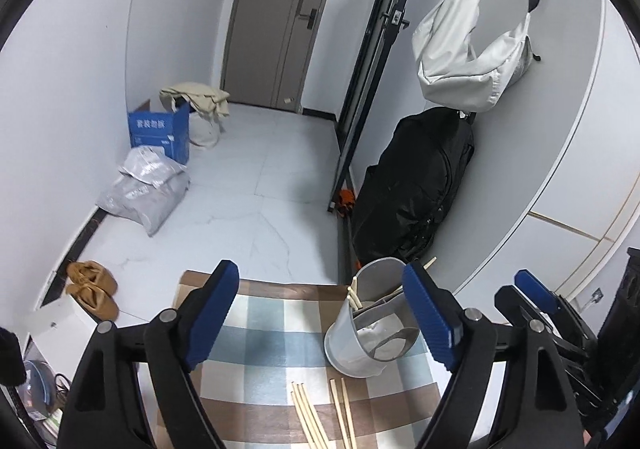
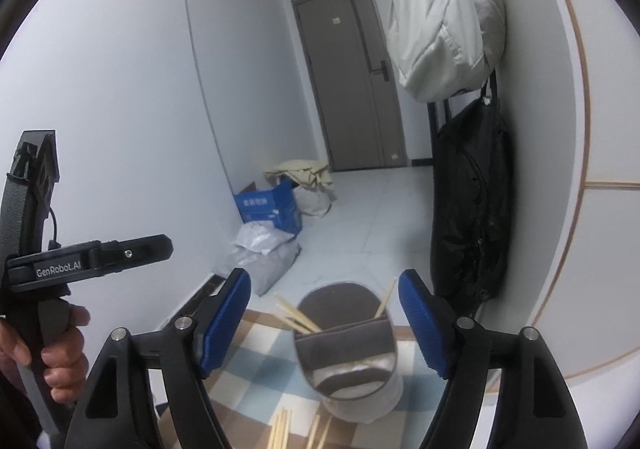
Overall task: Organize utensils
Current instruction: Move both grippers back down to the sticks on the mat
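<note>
Left wrist view, jaws: The left gripper (image 1: 320, 319) has its jaws wide apart. Nothing is between them but the checked cloth (image 1: 264, 333) on the worktop.
Left wrist view, holder: The grey utensil holder (image 1: 372, 333) stands on the cloth, just inside the right-hand jaw. A few chopsticks already stick out of it at the back.
Left wrist view, loose sticks: More chopsticks (image 1: 320, 415) lie flat on the cloth, below the holder and low in the gap between the jaws.
Left wrist view, other tool: The right gripper's blue tip shows at the far right edge.
Right wrist view, jaws: The right gripper (image 2: 324, 323) is also let go, jaws wide, holding nothing.
Right wrist view, holder: The holder (image 2: 352, 353) sits right in the middle of the gap, ahead of the jaws. It has walls inside that split it into parts. Sticks lean in the back part.
Right wrist view, loose sticks: The loose chopsticks (image 2: 298, 429) lie at the bottom edge, closer than the holder.
Right wrist view, hand: A hand (image 2: 48, 357) holds the left gripper's handle at the left.
How to do it well: I think the next job is picking up a loose stick. Go down low, pinch it near the middle so it does not tip, and keep clear of the holder so it does not fall over.
</note>
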{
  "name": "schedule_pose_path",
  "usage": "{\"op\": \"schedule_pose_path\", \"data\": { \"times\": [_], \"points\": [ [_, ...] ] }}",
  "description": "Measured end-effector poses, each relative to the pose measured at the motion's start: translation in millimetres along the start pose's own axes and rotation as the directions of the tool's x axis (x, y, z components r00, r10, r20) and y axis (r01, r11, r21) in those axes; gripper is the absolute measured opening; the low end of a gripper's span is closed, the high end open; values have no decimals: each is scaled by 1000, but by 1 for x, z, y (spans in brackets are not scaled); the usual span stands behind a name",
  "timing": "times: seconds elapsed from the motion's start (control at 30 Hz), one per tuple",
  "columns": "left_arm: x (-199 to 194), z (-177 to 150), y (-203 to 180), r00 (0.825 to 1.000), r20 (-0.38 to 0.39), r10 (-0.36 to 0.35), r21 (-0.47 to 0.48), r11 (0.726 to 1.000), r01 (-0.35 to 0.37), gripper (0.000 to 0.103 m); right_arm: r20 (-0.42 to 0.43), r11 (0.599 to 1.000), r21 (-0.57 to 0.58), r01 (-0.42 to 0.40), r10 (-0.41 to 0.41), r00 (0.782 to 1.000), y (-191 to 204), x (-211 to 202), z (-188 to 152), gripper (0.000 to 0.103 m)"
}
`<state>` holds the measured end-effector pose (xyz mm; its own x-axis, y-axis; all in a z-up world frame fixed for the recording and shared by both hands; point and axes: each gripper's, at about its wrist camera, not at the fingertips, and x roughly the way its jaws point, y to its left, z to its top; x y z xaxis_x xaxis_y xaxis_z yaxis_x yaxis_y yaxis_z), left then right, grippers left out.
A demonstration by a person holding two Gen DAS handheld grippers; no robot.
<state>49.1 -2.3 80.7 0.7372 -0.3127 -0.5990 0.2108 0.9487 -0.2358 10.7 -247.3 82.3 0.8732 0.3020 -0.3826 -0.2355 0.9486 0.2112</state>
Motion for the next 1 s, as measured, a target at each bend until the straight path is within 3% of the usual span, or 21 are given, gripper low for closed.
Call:
{"op": "schedule_pose_path", "data": {
  "times": [0.27, 0.43, 0.63, 0.9, 1.0],
  "points": [
    [-19, -22, -7, 998, 54, 33, 53, 998, -36, 87, 37, 1000, -11, 0, 1, 999, 18, -28, -20, 86],
    [-21, -39, -9, 996, 73, 42, 85, 995, -49, 88, 50, 1000, -4, 22, -22, 999, 22, -36, -43, 96],
    [-18, -63, -3, 992, 99, 80, 81, 993, -88, 91, 23, 999, 12, 53, -53, 998, 17, -34, -74, 97],
    [7, -96, 9, 994, 42, 97, 88, 991, -100, 91, -67, 995, 6, 95, -95, 993, 13, -18, -114, 96],
    [14, -102, 15, 994, 28, 104, 76, 991, -105, 91, -126, 996, 14, 90, -87, 988, 8, -7, -124, 89]
  ]
}}
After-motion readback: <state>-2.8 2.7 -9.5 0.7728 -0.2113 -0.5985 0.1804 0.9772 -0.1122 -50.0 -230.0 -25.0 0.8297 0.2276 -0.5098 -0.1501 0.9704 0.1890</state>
